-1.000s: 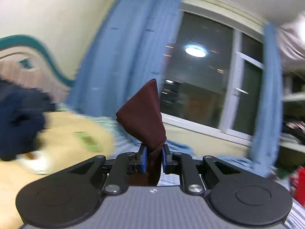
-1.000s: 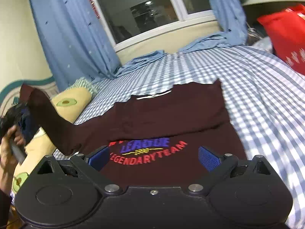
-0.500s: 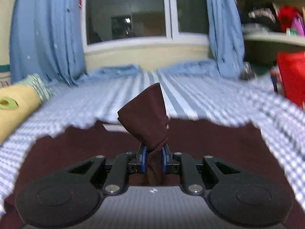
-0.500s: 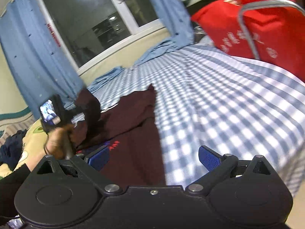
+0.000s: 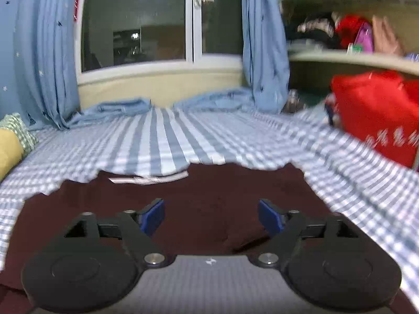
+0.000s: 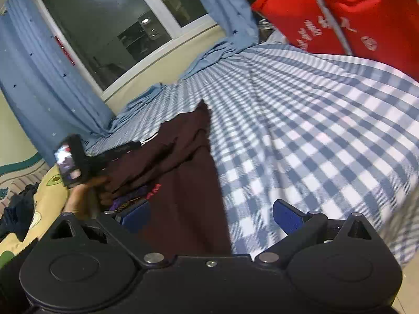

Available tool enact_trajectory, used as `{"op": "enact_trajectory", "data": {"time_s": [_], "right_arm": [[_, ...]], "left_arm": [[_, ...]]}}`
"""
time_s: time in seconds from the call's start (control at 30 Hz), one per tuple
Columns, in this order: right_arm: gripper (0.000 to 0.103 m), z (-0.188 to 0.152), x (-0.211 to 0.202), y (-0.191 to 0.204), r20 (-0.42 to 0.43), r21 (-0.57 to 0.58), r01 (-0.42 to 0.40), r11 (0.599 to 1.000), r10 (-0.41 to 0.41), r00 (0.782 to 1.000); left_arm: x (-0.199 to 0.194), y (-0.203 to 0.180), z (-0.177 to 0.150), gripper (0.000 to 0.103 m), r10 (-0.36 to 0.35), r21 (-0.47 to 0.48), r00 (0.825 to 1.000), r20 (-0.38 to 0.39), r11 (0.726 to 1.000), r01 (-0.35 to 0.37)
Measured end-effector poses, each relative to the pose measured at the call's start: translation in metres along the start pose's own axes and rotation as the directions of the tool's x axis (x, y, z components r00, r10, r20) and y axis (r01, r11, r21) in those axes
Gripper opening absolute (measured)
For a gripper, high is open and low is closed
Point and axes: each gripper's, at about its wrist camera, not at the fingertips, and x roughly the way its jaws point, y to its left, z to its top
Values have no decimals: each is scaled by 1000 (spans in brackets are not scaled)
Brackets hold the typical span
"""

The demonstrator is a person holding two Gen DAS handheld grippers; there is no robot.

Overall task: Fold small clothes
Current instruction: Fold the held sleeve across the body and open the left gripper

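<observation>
Left gripper (image 5: 211, 218): jaws have just been opening and now stand spread above the dark maroon cotton sweatshirt (image 5: 209, 204), nothing between the pads. Right gripper (image 6: 210, 218): jaws spread over the garment's right edge, gripping nothing. The sweatshirt lies flat on the blue-and-white checked bedsheet (image 6: 301, 130); its chest print is partly covered and unreadable. A yellow pillow (image 5: 9, 151) lies left. At far right stands a red fabric bag (image 6: 353, 13) with white characters, illegible. Farthest off, blue curtains (image 5: 39, 52) flank a dark window (image 5: 136, 21).

Maroon shirt (image 6: 183, 172) on checked bed (image 6: 314, 136), right tool (image 6: 210, 216) wide open above.
</observation>
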Motion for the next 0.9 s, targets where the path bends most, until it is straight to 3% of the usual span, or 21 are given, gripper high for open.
{"op": "enact_trajectory", "data": {"time_s": [0.07, 0.17, 0.3, 0.43, 0.6, 0.7, 0.73, 0.8, 0.83, 0.87, 0.9], "right_arm": [[100, 8, 8, 13, -9, -37, -24, 999, 23, 1000], [100, 28, 33, 41, -22, -162, -58, 985, 56, 998], [97, 56, 102, 84, -56, -259, -135, 956, 125, 991], [82, 81, 200, 108, -175, -123, -247, 961, 224, 959], [76, 89, 297, 115, -230, -8, -154, 988, 148, 962], [76, 83, 334, 108, -244, 108, -132, 985, 155, 957], [72, 81, 343, 105, -231, 150, -133, 980, 166, 959], [54, 80, 353, 104, -179, 189, -136, 973, 170, 969], [28, 82, 357, 106, -169, 177, -126, 976, 156, 973], [16, 84, 359, 110, -160, 148, -105, 983, 129, 979], [15, 86, 356, 114, -143, 118, -99, 988, 115, 983]], "left_arm": [[-33, 17, 3, 93, -4, 9, 1000, 3, 1000, 4], [-78, 49, -1, 93, 46, 40, 999, 5, 998, -46], [-135, 95, -23, 93, 126, 16, 992, 2, 992, -126], [-180, 130, -46, 93, 208, 19, 978, -10, 978, -208], [-226, 167, -73, 93, 292, -17, 956, -27, 956, -292], [-245, 187, -87, 93, 333, -49, 942, -41, 941, -335], [-249, 193, -90, 93, 342, -54, 939, -46, 937, -344], [-254, 200, -94, 93, 351, -59, 935, -52, 933, -354], [-256, 202, -96, 93, 356, -59, 933, -55, 932, -359], [-257, 205, -97, 93, 360, -63, 931, -58, 929, -364], [-259, 206, -98, 93, 362, -70, 930, -57, 928, -365]]}}
